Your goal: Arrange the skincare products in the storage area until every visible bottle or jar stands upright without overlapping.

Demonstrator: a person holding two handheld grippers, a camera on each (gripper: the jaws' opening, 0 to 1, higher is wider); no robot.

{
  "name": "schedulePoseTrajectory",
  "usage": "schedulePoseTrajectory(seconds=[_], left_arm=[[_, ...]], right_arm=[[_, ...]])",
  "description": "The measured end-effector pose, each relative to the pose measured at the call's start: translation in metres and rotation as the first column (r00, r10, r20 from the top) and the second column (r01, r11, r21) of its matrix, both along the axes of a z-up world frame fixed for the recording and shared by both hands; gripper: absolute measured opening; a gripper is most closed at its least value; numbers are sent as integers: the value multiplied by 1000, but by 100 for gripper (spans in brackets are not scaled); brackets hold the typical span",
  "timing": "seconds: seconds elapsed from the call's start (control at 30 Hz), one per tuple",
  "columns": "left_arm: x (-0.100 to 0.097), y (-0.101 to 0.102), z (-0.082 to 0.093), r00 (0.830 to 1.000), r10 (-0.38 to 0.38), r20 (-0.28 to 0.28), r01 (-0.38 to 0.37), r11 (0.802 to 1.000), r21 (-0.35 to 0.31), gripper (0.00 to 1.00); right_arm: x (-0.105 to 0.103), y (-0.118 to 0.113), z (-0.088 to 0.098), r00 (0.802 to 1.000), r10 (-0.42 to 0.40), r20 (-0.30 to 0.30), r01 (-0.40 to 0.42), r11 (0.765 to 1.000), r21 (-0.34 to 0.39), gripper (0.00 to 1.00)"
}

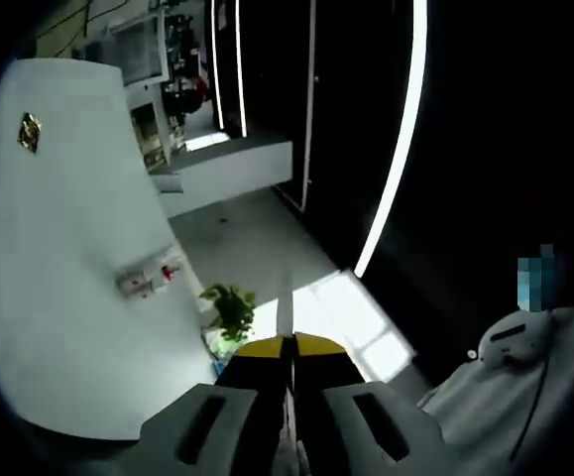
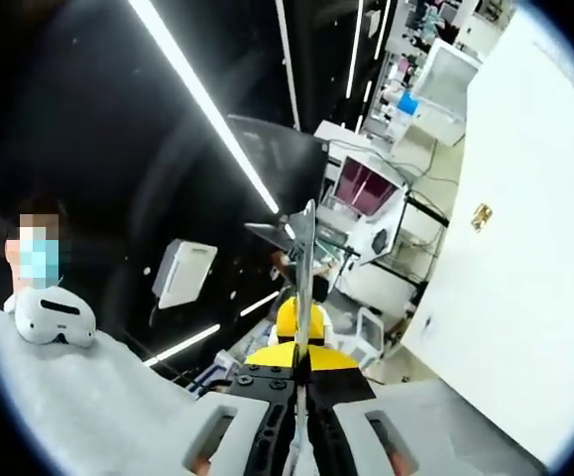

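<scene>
No bottle or jar lay before my fingers; both of my grippers were tipped up and away from any storage surface, aimed at walls, ceiling lights and the room.

In the left gripper view, my left gripper (image 1: 288, 392) had its two jaws pressed together, yellow tips meeting with nothing between them. Just beyond the tips stood a green potted plant (image 1: 231, 309) on the pale floor. To the left of my fingers rose a broad white wall (image 1: 68, 258) with a small gold plate (image 1: 30, 131) high on it. Off to the right, well apart from the jaws, a white headset (image 1: 513, 337) lay on grey cloth, and a long bright light strip (image 1: 398, 149) ran up the dark ceiling.

In the right gripper view, my right gripper (image 2: 300, 382) was likewise closed, jaws touching, holding nothing. Far left of my fingers sat a person with that same kind of white headset (image 2: 57, 315) resting on grey fabric. To the right stood a white door (image 2: 524, 258) with a gold fitting (image 2: 481, 216). Ahead of the tips, beyond reach, were cluttered white desks and equipment (image 2: 376, 228), too jumbled to tell apart.
</scene>
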State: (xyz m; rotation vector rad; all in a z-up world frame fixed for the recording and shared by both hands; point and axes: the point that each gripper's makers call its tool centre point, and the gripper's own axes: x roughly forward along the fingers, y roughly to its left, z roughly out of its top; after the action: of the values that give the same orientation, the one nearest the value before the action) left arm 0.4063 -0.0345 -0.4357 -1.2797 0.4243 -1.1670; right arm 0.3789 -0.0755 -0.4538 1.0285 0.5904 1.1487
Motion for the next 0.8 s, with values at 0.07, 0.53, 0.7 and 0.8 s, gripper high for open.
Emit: schedulePoseTrajectory(seconds=[0.07, 0.53, 0.7, 0.8], left_arm=[[-2, -3, 1, 1000, -18, -14, 18, 1000, -12, 0], [-20, -17, -6, 993, -108, 47, 104, 992, 76, 0], [-14, -9, -4, 996, -61, 61, 57, 996, 64, 0], [-7, -2, -2, 998, -19, 55, 17, 999, 40, 0]], right_arm=[[1, -3, 4, 1000, -5, -9, 5, 1000, 13, 0], [6, -2, 11, 999, 19, -38, -21, 999, -30, 0], [10, 4, 11, 999, -27, 21, 28, 999, -44, 0], [5, 6, 6, 999, -21, 29, 22, 998, -54, 3]])
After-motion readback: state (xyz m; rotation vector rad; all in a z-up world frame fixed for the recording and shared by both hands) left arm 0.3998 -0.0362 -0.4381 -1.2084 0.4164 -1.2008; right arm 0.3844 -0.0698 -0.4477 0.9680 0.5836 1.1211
